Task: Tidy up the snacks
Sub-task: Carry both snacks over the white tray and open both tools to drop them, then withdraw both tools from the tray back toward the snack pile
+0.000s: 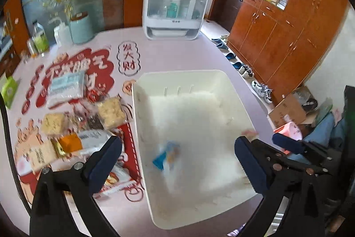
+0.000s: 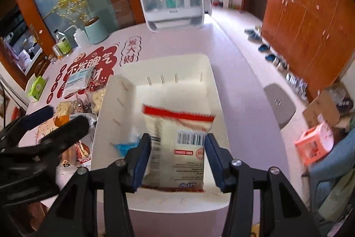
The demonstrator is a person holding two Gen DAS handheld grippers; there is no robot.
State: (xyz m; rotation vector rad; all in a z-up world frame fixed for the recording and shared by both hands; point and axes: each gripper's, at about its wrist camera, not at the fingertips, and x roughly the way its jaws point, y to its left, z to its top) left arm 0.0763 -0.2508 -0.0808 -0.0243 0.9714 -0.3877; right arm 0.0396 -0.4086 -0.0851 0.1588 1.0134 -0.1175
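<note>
Two grippers over the white bin (image 2: 218, 103), so timing matters. The right gripper (image 2: 177, 159) has its jaws apart on either side of a cream snack packet (image 2: 177, 143) hanging above the bin floor (can't tell if the pads press it at all). I'd drop it flat, clear of the blurry blue packet (image 1: 166, 156) already inside the bin. The left gripper (image 1: 177, 157) is spread wide and empty over the bin; next it should head for the loose snacks (image 1: 77, 123) just left of the bin.
</note>
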